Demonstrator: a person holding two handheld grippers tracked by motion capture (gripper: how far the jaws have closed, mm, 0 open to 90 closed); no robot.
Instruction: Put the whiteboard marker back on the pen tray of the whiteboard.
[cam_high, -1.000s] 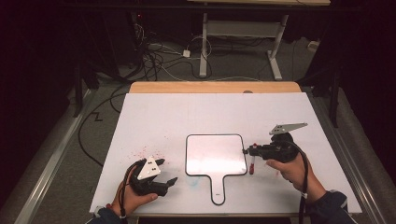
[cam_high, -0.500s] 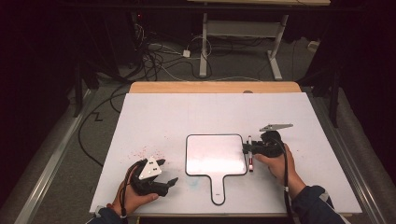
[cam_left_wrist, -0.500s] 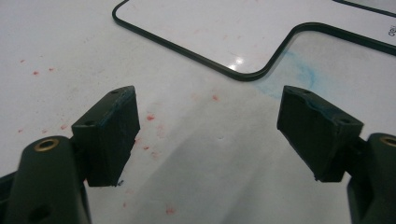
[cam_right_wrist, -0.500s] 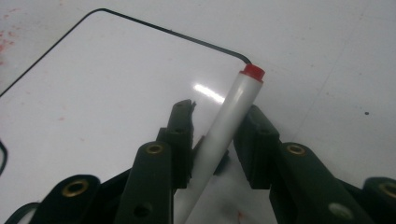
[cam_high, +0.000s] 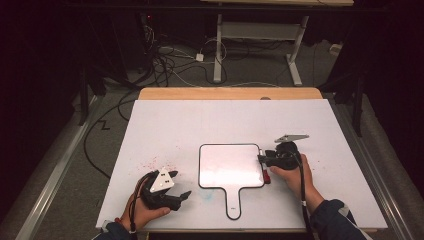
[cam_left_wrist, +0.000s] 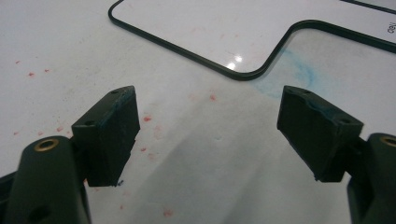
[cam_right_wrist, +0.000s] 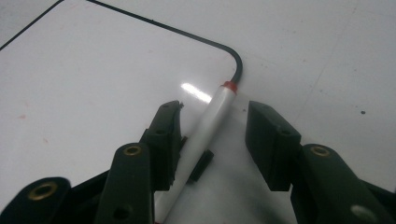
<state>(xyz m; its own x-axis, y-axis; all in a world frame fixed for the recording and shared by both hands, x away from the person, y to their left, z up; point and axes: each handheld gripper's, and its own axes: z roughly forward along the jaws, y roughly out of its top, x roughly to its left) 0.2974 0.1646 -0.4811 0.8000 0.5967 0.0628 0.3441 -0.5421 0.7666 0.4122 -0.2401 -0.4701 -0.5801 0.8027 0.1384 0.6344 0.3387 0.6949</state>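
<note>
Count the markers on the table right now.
1. A white marker with red ends lies along the right edge of the handled whiteboard, between the right gripper's open jaws, which have just been opening. None seen elsewhere; hands could hide another.

- The whiteboard (cam_high: 230, 167) lies on the worktop (cam_high: 200, 125) near the middle of its near edge, handle toward that edge
- The marker (cam_right_wrist: 205, 135) lies along the whiteboard's right edge, partly on it
- The right gripper (cam_high: 261, 161) sits at the whiteboard's right edge, the marker between its parted jaws
- The left gripper (cam_high: 186, 196) rests left of the handle, near the worktop's near left corner
</note>
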